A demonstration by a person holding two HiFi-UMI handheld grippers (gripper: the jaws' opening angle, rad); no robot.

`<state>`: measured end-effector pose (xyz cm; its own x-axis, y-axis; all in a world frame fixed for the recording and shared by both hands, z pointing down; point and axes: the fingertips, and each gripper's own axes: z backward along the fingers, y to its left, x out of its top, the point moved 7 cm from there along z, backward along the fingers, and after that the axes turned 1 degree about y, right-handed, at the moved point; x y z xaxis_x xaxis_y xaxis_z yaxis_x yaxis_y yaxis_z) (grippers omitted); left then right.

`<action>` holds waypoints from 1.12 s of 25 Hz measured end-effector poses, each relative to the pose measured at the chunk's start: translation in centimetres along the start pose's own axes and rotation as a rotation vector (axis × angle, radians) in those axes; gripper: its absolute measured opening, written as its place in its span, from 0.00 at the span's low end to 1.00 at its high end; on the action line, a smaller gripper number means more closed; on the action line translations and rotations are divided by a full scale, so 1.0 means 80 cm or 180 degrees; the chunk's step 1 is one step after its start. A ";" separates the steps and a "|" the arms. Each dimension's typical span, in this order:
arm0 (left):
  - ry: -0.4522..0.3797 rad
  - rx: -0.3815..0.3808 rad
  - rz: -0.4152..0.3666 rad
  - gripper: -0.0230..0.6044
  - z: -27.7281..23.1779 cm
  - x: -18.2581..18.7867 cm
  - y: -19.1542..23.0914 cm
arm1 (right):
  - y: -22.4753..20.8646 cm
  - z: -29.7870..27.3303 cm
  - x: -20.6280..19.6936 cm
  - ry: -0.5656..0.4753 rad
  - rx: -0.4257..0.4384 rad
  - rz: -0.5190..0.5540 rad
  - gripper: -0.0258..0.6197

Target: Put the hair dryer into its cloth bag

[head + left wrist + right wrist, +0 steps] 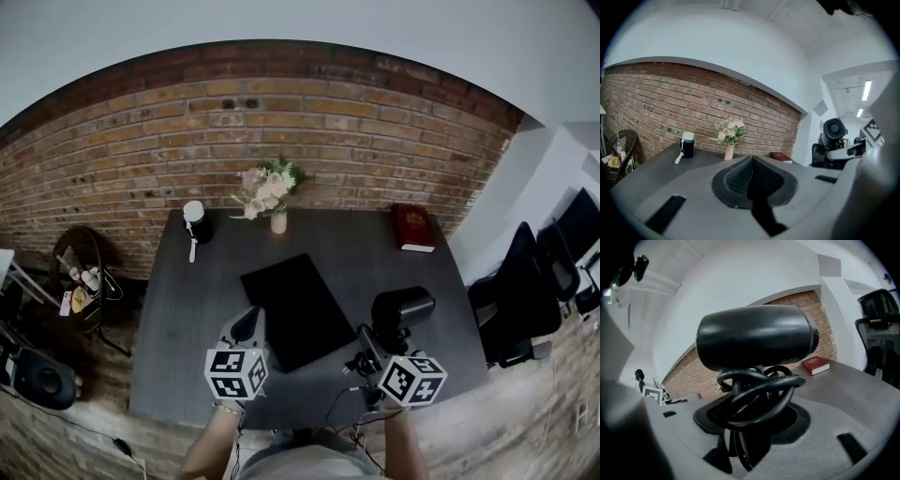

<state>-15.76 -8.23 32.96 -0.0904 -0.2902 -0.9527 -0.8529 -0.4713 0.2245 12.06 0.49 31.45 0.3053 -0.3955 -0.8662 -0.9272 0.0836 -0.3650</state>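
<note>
cloth bag (297,309) on table (187,319), hair dryer (401,309) right, vase (278,223) behind

Lit softly and evenly, with hardly any shadows; glaring only at the ceiling light strips (866,90), right of frame. Bowed by fisheye, black at corners, blurred close up.

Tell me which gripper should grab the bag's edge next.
Left. The left gripper is shut and empty beside the bag; the right gripper holds the hair dryer.

Right claw (372,343) gripping hair dryer (403,307), cloth bag (295,309) — flat on table (183,314)
</note>
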 end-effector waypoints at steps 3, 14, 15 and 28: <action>0.0037 0.0055 0.0007 0.05 -0.006 -0.005 -0.003 | -0.009 -0.011 0.003 0.0051 0.0023 0.0034 0.40; 0.0269 0.0201 0.0118 0.05 -0.021 -0.040 -0.019 | -0.056 -0.021 -0.022 0.0415 0.0064 -0.0052 0.40; 0.0314 0.0203 0.0124 0.05 -0.023 -0.047 -0.022 | -0.061 -0.021 -0.025 0.0452 0.0061 -0.0077 0.40; 0.1031 0.0250 0.0259 0.05 -0.025 -0.173 -0.041 | -0.111 -0.022 -0.096 0.0848 0.0044 -0.0458 0.40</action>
<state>-10.65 -4.32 45.80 -0.0024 -0.5796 -0.8149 -0.8878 -0.3738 0.2684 17.60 1.16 41.92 0.3641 -0.6301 -0.6858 -0.8750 0.0209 -0.4837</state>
